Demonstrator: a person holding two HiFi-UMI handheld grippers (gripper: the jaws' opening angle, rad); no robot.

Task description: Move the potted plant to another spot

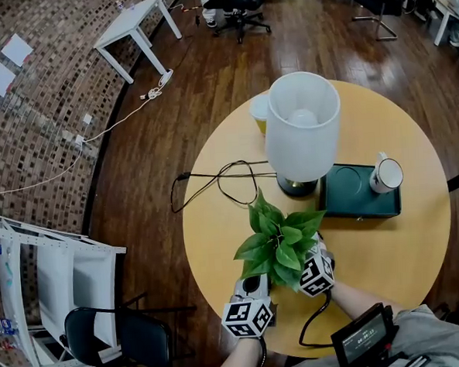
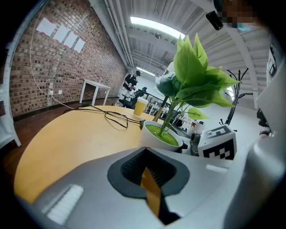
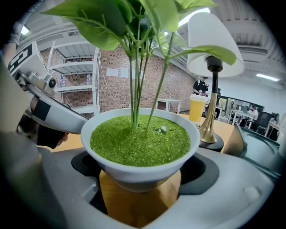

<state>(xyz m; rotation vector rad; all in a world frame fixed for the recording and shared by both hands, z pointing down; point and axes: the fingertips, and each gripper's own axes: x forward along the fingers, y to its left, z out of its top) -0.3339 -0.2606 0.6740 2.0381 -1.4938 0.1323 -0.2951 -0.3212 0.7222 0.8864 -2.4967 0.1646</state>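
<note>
The potted plant (image 3: 140, 141) is a small white bowl-shaped pot, wider at the rim than at the base, filled to the brim with bright green moss-like grit. Several thin green stems rise from the middle of the fill and spread into broad, glossy, pointed leaves that hide the pot from above. It stands upright at the near edge of the round yellow surface (image 1: 389, 262), in front of the lamp (image 1: 302, 132) with its white shade and brass foot. Whether its base touches the surface cannot be told.

The right hand-held gripper (image 3: 143, 169) is clasped on the pot: its 2 jaws stand wide, 1 on each side of the narrow lower part, with the rim overhanging them. The left hand-held gripper (image 2: 149, 172) sits just beside the pot, its jaws drawn close with nothing between them, only a thin strip of the surface showing through.

Behind the lamp stands 1 yellow cup (image 1: 259, 113), and a black cable (image 1: 214, 180) loops across the surface.
</note>
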